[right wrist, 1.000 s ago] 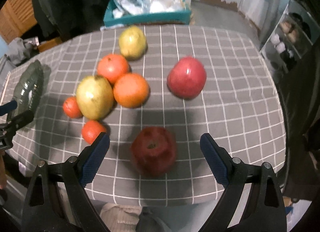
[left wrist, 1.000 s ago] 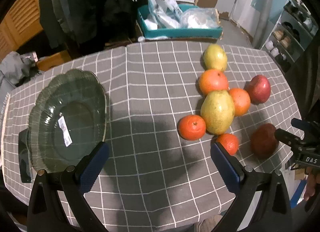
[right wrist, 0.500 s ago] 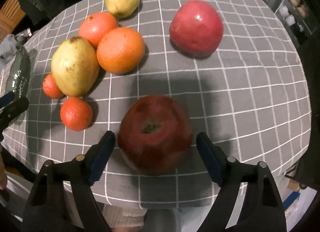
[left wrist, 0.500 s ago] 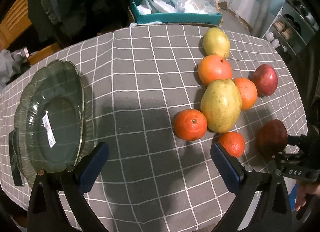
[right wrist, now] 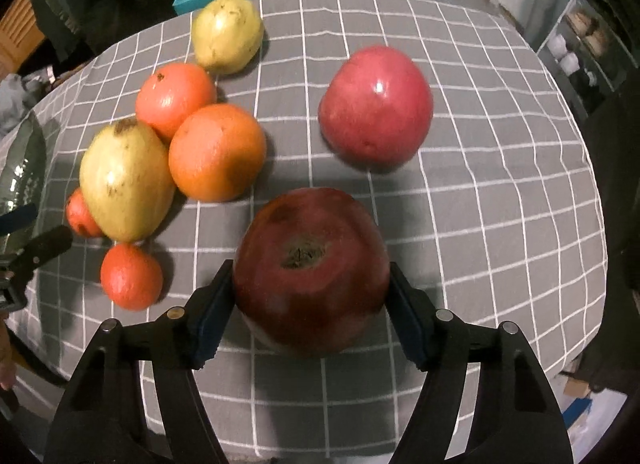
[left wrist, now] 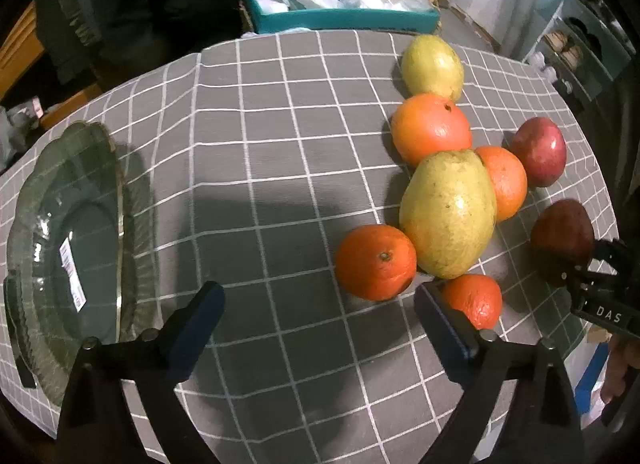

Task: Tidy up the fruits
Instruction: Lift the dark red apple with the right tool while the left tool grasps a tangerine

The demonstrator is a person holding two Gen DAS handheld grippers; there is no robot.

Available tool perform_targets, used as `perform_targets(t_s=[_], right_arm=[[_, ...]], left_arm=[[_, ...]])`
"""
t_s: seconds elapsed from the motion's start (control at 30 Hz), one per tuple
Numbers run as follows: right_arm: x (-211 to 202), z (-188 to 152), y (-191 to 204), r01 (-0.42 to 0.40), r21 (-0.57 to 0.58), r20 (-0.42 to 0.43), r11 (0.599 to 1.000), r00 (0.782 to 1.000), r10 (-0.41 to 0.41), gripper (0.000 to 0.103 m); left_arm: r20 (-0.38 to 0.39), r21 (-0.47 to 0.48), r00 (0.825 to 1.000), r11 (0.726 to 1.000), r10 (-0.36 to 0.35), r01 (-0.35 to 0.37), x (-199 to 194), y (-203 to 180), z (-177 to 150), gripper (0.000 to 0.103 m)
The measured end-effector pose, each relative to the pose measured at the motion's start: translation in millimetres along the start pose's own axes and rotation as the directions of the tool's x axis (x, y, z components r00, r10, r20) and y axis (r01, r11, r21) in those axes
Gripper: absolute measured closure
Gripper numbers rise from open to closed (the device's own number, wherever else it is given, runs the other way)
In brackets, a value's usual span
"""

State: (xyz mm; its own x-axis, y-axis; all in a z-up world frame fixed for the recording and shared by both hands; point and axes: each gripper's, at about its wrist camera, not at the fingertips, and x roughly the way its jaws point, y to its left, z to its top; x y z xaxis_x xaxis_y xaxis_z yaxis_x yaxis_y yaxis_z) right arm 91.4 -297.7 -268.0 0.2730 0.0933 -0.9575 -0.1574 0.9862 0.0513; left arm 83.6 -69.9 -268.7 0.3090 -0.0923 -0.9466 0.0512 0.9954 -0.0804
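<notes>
On the grey checked cloth (left wrist: 280,168) lie two yellow-green fruits, several oranges and two red fruits. My right gripper (right wrist: 309,280) points down over the dark red fruit (right wrist: 312,276). Its jaws are closing, with both blue pads against the fruit's sides. My left gripper (left wrist: 316,296) hangs over bare cloth. Its jaws are closing too, with nothing between them. A small orange (left wrist: 376,262) lies just beyond its right finger (left wrist: 440,316), which overlaps a smaller tangerine (left wrist: 476,298). The green glass bowl (left wrist: 120,192) sits at the far left with only a sticker inside.
Clustered together are the big yellow-green fruit (left wrist: 448,216), two oranges (left wrist: 430,128) and a bright red fruit (left wrist: 540,152). A teal tray (left wrist: 340,20) of plastic bags stands behind the table. Shelves (left wrist: 580,44) are at the right. The cloth's front edge is close below both grippers.
Both grippers have sunk toward the table. The right jaws have narrowed from wide open onto the dark red fruit. The left jaws have narrowed slightly.
</notes>
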Motion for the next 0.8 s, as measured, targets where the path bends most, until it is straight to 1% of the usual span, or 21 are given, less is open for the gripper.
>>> perform_targets(t_s=[0.03,0.1,0.27,0.3,0.37,0.43,0.5,0.57,0.63,0.67,0.7,0.8], right_arm=[[1.2,1.7,1.1,-0.001,-0.002,0.001,1.0,1.0,0.001,0.031],[2.4,2.0,2.6,-0.002,-0.012,0.006,1.0,1.0,0.002,0.031],[6.1,7.5,7.2,-0.006,-0.024,0.02,1.0,1.0,0.006,0.031],[2.4,15.4,11.5,-0.006,-0.023,0.019,1.0,1.0,0.006,0.031],[5.6,18.5,14.1,-0.008,-0.02,0.021,1.0,1.0,0.008,0.031],[5.6,20.3,15.6,-0.011,-0.022,0.027,1.0,1.0,0.012,0.031],[3.8,21.3,14.0,-0.011,-0.025,0.03,1.0,0.999,0.012,0.031],[3.9,21.1,15.2,-0.009,-0.028,0.033,1.0,0.999,0.01,0.031],[3.6,22.1,19.1,-0.013,-0.029,0.038,1.0,0.999,0.014,0.031],[3.1,22.4,19.0,-0.014,-0.029,0.039,0.999,0.999,0.015,0.031],[2.6,22.7,19.8,-0.013,-0.028,0.041,1.0,0.999,0.015,0.031],[0.8,23.3,22.8,-0.014,-0.025,0.046,1.0,0.999,0.016,0.031]], left_arm=[[-0.004,0.006,1.0,1.0,-0.003,0.003,2.8,-1.7,0.8,0.014],[-0.015,0.018,1.0,1.0,-0.004,0.004,7.9,-4.7,1.3,0.017],[-0.021,0.041,1.0,0.999,-0.018,0.019,14.8,-10.1,3.3,0.017],[-0.02,0.044,1.0,0.999,-0.02,0.021,15.8,-11.0,4.2,0.017],[-0.017,0.047,1.0,0.999,-0.027,0.027,17.3,-13.0,5.8,0.018],[-0.02,0.053,0.999,0.998,-0.03,0.031,20.7,-14.5,8.1,0.023],[-0.01,0.078,1.0,0.997,-0.026,0.027,22.4,-17.2,10.8,0.024],[-0.01,0.085,0.999,0.996,-0.039,0.04,24.2,-21.6,13.6,0.03],[-0.017,0.079,0.996,0.993,-0.082,0.083,25.1,-23.3,14.4,0.045],[-0.022,0.076,0.994,0.991,-0.109,0.11,25.1,-23.2,14.8,0.049],[-0.027,0.074,0.991,0.989,-0.13,0.131,25.1,-23.0,14.9,0.056],[-0.028,0.077,0.991,0.988,-0.133,0.135,24.4,-24.7,13.6,0.056]])
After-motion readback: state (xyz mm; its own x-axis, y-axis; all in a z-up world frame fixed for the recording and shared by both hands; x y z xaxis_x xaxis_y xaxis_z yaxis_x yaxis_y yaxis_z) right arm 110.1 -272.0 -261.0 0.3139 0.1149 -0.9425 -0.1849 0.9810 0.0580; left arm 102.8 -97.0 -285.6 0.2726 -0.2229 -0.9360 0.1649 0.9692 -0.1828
